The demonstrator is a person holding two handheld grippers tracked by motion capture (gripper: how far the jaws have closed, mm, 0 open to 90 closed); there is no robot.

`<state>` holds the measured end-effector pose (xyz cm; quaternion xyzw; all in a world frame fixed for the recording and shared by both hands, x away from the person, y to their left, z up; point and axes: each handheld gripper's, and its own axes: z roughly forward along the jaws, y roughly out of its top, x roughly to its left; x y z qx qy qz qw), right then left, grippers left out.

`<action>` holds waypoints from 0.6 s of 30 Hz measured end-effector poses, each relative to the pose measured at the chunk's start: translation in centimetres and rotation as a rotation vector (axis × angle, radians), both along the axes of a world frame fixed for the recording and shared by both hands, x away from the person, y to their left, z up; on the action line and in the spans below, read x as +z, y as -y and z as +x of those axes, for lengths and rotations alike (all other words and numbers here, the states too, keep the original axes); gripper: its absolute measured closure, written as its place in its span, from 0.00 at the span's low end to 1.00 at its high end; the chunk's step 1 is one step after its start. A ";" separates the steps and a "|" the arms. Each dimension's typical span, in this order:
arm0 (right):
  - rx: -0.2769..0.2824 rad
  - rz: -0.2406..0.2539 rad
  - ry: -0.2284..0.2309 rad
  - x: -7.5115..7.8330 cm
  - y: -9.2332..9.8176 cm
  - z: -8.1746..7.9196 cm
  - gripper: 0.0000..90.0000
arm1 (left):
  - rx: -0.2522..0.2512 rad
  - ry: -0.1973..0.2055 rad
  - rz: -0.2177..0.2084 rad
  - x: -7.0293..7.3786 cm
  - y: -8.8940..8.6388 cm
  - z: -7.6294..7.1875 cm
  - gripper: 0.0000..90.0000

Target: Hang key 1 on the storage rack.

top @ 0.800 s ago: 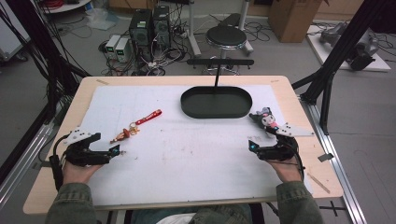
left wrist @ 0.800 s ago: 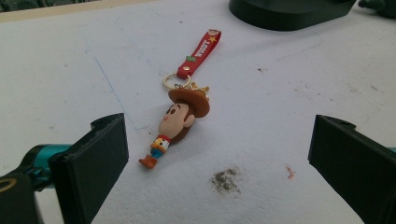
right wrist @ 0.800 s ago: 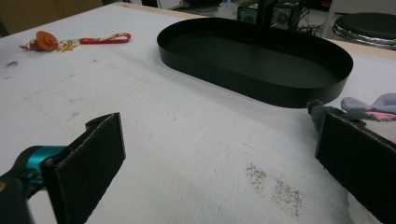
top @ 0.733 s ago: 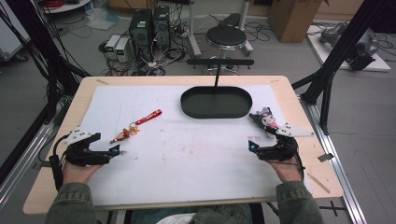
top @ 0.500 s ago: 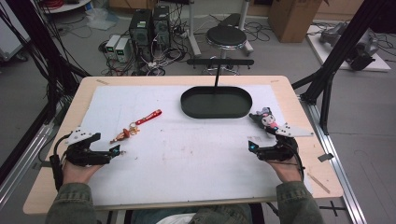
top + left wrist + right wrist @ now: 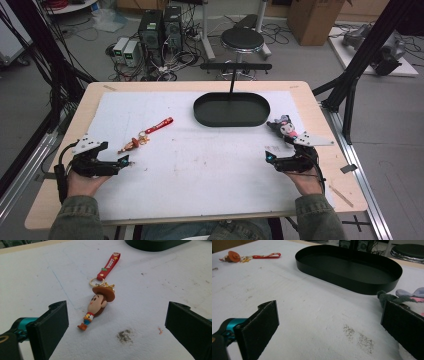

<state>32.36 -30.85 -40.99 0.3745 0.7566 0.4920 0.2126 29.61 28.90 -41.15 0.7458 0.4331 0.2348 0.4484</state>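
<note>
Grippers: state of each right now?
Left gripper: open, holds nothing; cowboy keychain lies ahead of its fingers.
Right gripper: open, holds nothing; plush toy beside it.

Bare white mat [image 6: 210,170] between both grippers; black oval tray [image 6: 231,110] beyond.

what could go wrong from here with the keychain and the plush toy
1. The cowboy keychain lies flat with a thin red strap; the open left gripper might pinch just the strap, leaving the figure dangling.
2. The plush toy sits beside the right gripper, partly behind one jaw, so closing now could nudge it away.
3. The black tray has a raised rim; a low carry may bump it.
</note>
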 end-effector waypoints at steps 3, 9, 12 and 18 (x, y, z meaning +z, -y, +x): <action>0.001 -0.001 0.005 0.0 -0.1 -0.3 0.01 | -0.007 -0.008 0.005 0.5 0.3 0.2 0.06; -0.011 0.012 0.001 0.0 0.2 -0.3 0.01 | -0.014 -0.035 0.041 1.4 0.8 1.4 0.06; -0.007 0.009 0.001 0.0 0.1 -0.3 0.01 | -0.025 -0.045 0.058 1.6 1.0 2.2 0.06; -0.012 -0.017 0.007 0.0 0.1 -0.4 0.01 | -0.043 -0.086 0.062 1.9 1.2 3.7 0.06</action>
